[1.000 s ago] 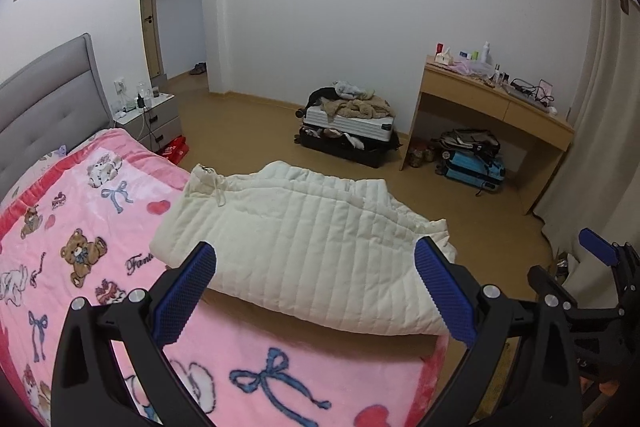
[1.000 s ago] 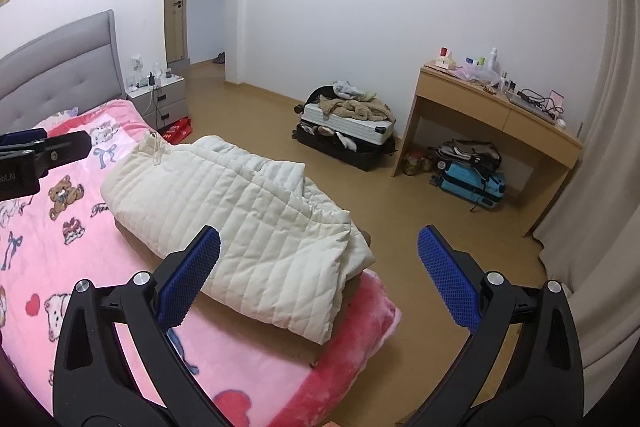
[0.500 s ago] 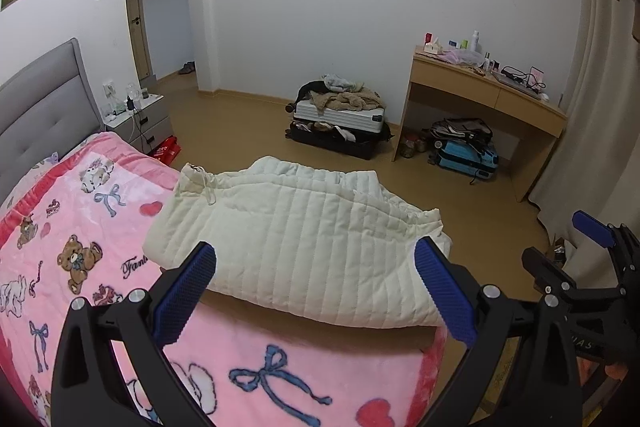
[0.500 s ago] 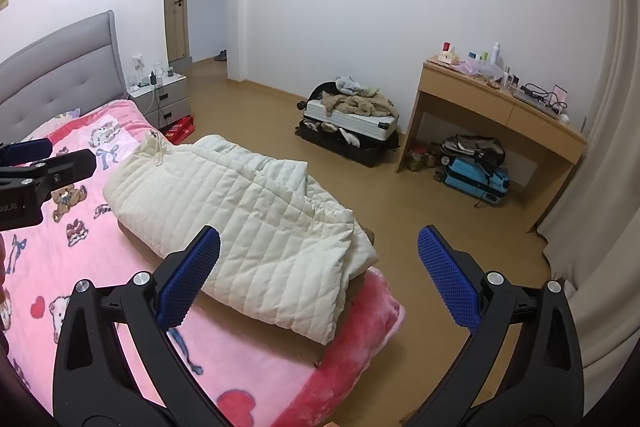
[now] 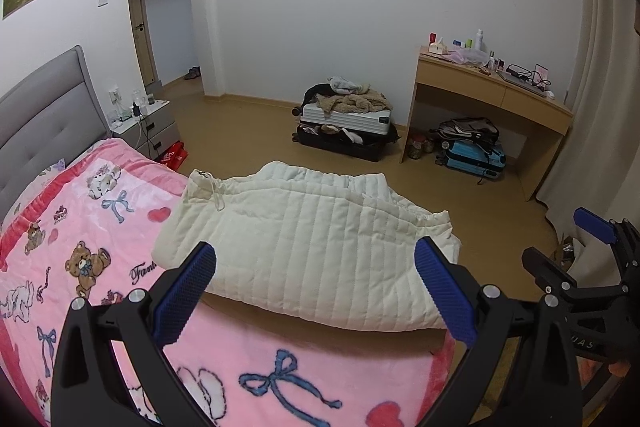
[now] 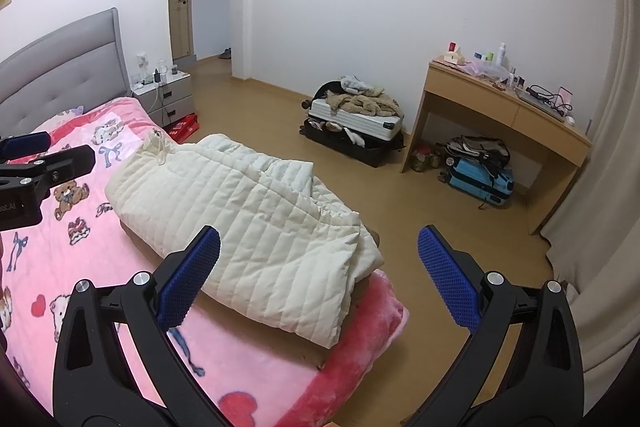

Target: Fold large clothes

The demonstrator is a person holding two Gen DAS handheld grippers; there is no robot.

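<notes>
Item: cream quilted coat point(image 5: 312, 247), large, already doubled into a thick bundle. Location: across the foot corner of the bed point(image 5: 100, 219), on the pink blanket point(image 5: 280, 359), one end near the blanket's edge above the floor point(image 6: 400, 219).

Left tool point(image 5: 316, 291): jaws wide apart, nothing between them, held above the blanket short of the coat's near edge.

Right tool point(image 6: 318, 283): jaws wide apart, empty, off the bed corner, not touching the coat.

Change over the last second: small. Your two tools drift slightly in view; the coat keeps the same shape and place. Neither tool has closed in on the fabric.

Reading: you seem to stand between folds, or at the end. The bundle looks compact but its right end is rumpled; one more tuck or a smoothing pass there is likely what remains.
</notes>
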